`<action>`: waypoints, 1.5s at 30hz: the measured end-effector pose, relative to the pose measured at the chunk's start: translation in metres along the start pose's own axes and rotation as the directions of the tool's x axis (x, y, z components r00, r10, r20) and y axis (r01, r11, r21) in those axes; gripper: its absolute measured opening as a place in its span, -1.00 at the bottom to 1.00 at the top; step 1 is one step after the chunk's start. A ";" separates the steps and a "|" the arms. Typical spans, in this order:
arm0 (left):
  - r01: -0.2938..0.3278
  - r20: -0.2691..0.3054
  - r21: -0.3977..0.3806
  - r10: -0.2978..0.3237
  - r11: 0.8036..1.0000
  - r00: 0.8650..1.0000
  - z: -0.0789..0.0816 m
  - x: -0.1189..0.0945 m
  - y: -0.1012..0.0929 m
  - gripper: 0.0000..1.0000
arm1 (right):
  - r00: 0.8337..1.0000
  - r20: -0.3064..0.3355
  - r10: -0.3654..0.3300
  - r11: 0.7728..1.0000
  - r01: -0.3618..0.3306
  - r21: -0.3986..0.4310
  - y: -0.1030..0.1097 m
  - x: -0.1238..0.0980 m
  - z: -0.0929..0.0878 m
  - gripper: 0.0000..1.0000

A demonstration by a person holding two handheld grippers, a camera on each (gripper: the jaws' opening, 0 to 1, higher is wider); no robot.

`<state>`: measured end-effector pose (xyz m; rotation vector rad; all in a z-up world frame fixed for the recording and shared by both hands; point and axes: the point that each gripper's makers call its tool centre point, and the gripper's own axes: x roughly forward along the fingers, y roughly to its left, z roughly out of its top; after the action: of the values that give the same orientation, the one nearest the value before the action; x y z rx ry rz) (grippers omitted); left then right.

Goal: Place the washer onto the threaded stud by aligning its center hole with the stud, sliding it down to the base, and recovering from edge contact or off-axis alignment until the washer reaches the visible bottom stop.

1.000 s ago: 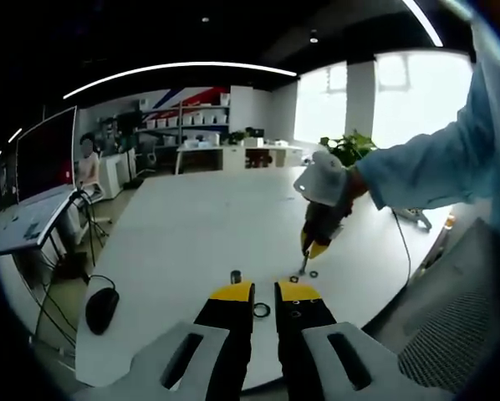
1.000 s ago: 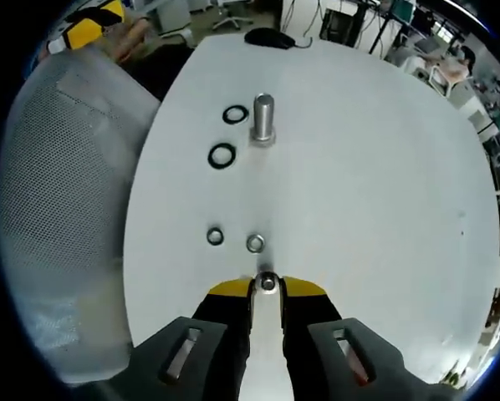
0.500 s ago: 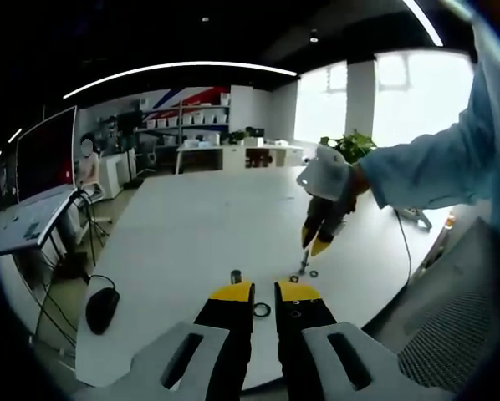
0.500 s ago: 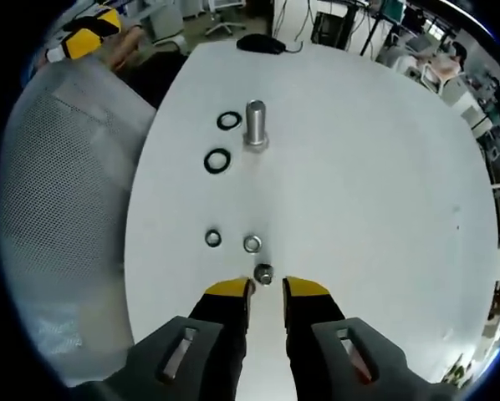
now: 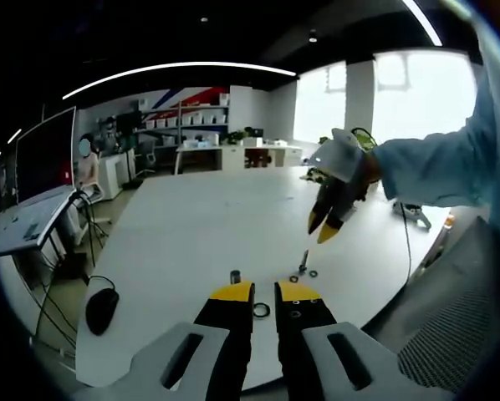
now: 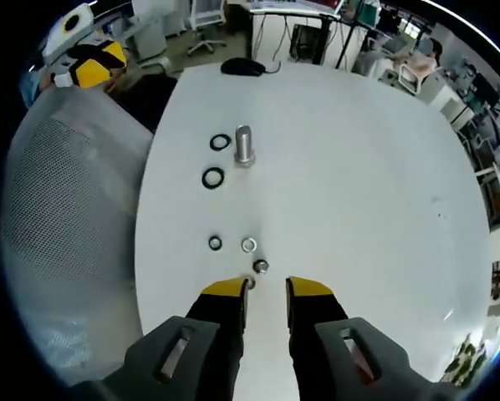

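Note:
In the right gripper view my right gripper (image 6: pixel 267 288) is open, just short of a small threaded stud (image 6: pixel 260 266) that stands free on the white table (image 6: pixel 359 167). Two small washers (image 6: pixel 249 245) (image 6: pixel 215 243) lie just past it. Farther off stands a larger metal stud (image 6: pixel 243 144) with two black rings (image 6: pixel 221 143) (image 6: pixel 213 178) beside it. In the left gripper view my left gripper (image 5: pixel 264 291) has a narrow gap between its jaws and holds nothing; the larger stud (image 5: pixel 235 276) and a black ring (image 5: pixel 262 310) sit at its tips. The right gripper (image 5: pixel 327 225) hangs above the small stud (image 5: pixel 303 261).
A mesh chair back (image 6: pixel 58 234) borders the table's near edge. A black mouse (image 6: pixel 243 67) lies at the table's end, near the left gripper (image 6: pixel 99 58). A person's light-blue sleeve (image 5: pixel 434 171) reaches in from the right. Desks, monitors and shelves stand beyond the table.
My right gripper opened, let go of the small stud and pulled up and back from it; the stud stays standing on the table. The left gripper has not moved.

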<state>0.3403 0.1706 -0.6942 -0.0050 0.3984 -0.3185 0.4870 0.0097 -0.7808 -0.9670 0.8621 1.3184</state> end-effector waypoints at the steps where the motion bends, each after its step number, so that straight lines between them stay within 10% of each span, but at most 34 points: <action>1: 0.000 0.000 0.000 0.000 1.000 1.000 0.000 0.000 0.000 -0.85 | 1.000 0.007 -0.004 1.000 0.004 0.006 0.000 -0.003 0.000 -0.60; 26: 0.024 -0.009 0.014 -0.023 1.000 1.000 -0.001 0.000 -0.004 -0.85 | 0.954 0.253 -0.162 0.960 0.093 0.264 0.018 -0.082 0.011 -0.58; 45: 0.030 -0.003 0.019 -0.030 0.999 1.000 0.000 0.000 -0.005 -0.85 | 0.888 0.333 -0.316 0.854 0.113 0.508 0.044 -0.080 -0.020 -0.56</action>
<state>0.3382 0.1655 -0.6941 0.0081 0.3986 -0.3515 0.4380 -0.0388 -0.7176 -0.3619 0.6781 0.9864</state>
